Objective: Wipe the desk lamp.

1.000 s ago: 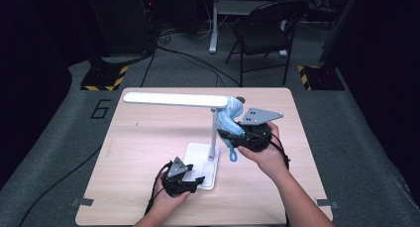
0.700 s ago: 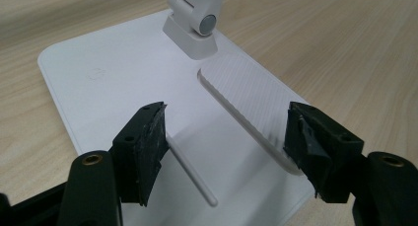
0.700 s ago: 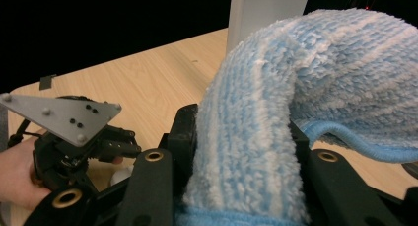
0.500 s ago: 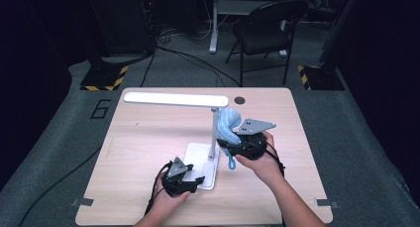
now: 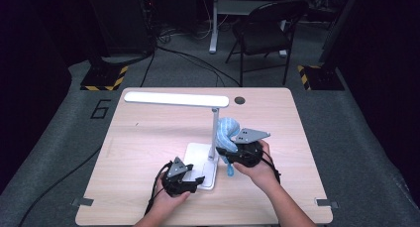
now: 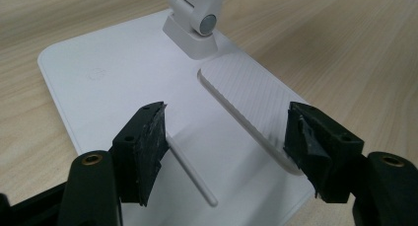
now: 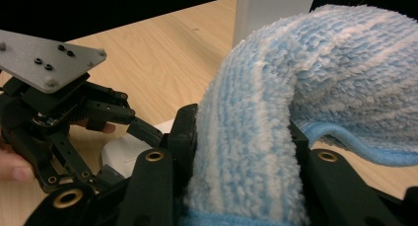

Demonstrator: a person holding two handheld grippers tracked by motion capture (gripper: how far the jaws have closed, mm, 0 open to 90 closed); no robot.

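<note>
The right gripper [image 5: 224, 152] is closed on a light-blue microfibre cloth [image 5: 228, 133]; in the right gripper view the cloth [image 7: 276, 132] is packed between both black jaws and the pads press its sides. The cloth is bunched to a thick roll. Its long axis goes up from the jaws, then the top bends over and points toward the lamp post [image 5: 214, 133], which is just in front of the gripper, at the far side of the cloth. If cloth and post touch, I cannot tell w/ certainty. A short blue tail [image 5: 230, 168] hangs under the gripper, pointing down to the table [image 5: 148, 133].

The left gripper [image 5: 196, 180] is open approx. half-wide and holds nothing. In the left gripper view its jaws stand apart over the white lamp base [image 6: 113, 88]; the ribbed pad of the base [image 6: 246, 100] is between them and a bit ahead, the hinge of the post [image 6: 197, 23] is further ahead. The jaw tips are very near the base surface.

The desk lamp stands upright. Its flat head [image 5: 176, 99] lies level, long axis crosswise, reaching from the post away to the left gripper's side, well above both grippers.
</note>
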